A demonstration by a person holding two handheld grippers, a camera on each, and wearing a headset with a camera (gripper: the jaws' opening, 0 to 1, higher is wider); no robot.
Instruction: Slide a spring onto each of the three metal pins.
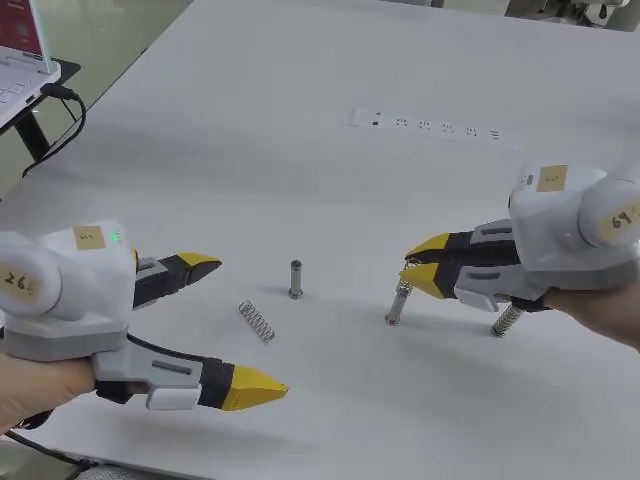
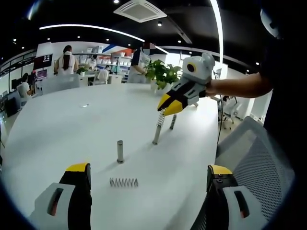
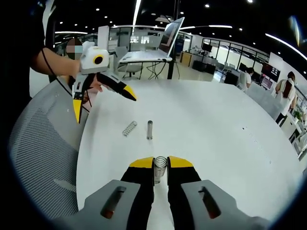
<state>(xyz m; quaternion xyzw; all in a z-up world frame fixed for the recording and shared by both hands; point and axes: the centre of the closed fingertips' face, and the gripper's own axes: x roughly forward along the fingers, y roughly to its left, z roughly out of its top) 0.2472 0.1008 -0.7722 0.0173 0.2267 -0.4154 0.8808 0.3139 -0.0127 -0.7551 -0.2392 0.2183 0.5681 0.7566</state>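
Clamping spring point(image 3: 160, 166) with right gripper point(image 1: 408, 263) at top of middle pin point(image 1: 396, 308). Holding left gripper point(image 1: 247, 325) wide apart around loose spring point(image 2: 123, 182), flat on table point(image 1: 300, 150), just near-left of bare pin point(image 1: 295, 278).

From my head, the wide white tabletop point(image 1: 300, 80) is bright and evenly lit from above, palest and almost washed out at its far edge. Shadows are soft: a faint grey smudge lies under my left gripper point(image 1: 250, 325), and the short upright bare metal pin point(image 1: 296, 279) throws a weak one at its foot. In both gripper views the ceiling is dark, cut by long white light strips point(image 2: 218, 28) and small round spot lamps point(image 3: 207, 5) that flare slightly. The fisheye bends the tabletop's rim and the strips into curves toward the edges. The small coiled steel spring point(image 3: 160, 170) pinched in my right gripper point(image 3: 161, 162) looks fairly sharp; the distant room is soft.
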